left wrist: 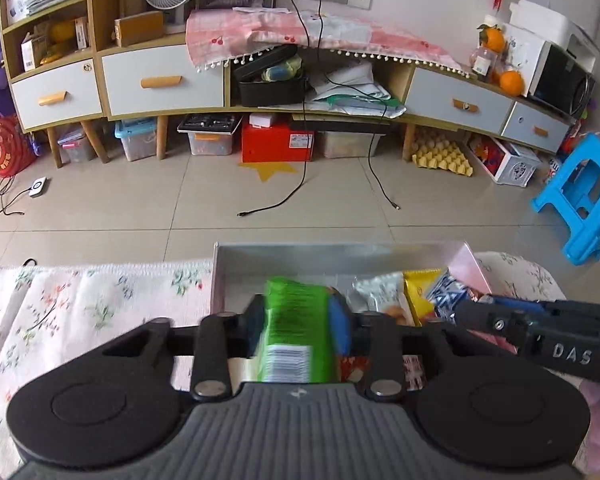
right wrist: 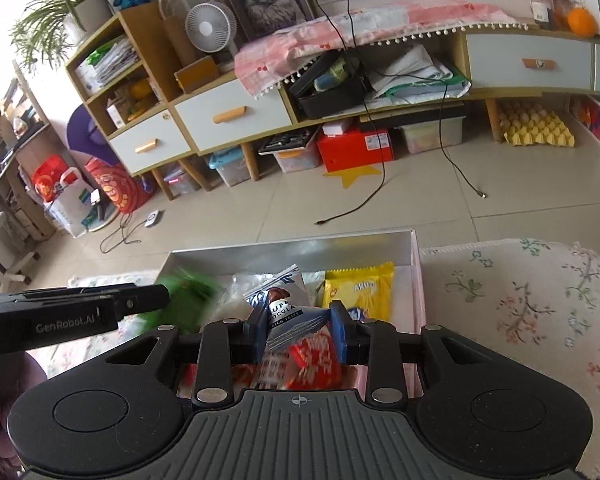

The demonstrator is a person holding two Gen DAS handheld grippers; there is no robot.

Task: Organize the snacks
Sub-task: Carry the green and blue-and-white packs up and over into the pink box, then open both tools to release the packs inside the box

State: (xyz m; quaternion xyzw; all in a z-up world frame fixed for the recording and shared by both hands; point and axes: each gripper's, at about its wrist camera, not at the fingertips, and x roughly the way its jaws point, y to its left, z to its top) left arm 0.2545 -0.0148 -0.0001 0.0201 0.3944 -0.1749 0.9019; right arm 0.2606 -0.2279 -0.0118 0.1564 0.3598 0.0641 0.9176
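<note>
An open box with a silver inside (left wrist: 340, 247) (right wrist: 292, 240) rests on a floral cloth and holds several snack packets, among them a yellow one (right wrist: 360, 292) (left wrist: 418, 288) and a white one (left wrist: 380, 288). My left gripper (left wrist: 302, 314) is shut on a green snack packet (left wrist: 292, 320), held upright over the box's near left part. In the right wrist view that packet is a green blur (right wrist: 188, 296) beside the left gripper (right wrist: 156, 298). My right gripper (right wrist: 300, 318) is shut on a blue-and-silver chocolate packet (right wrist: 290, 320) above a red packet (right wrist: 312, 360). It enters the left wrist view (left wrist: 476, 314) from the right.
The floral cloth (left wrist: 92, 304) (right wrist: 520, 300) spreads on both sides of the box. Beyond it lies tiled floor with loose black cables (left wrist: 284, 200). A long cabinet (left wrist: 160, 80) with bins beneath lines the far wall. A blue plastic stool (left wrist: 580, 196) stands at the right.
</note>
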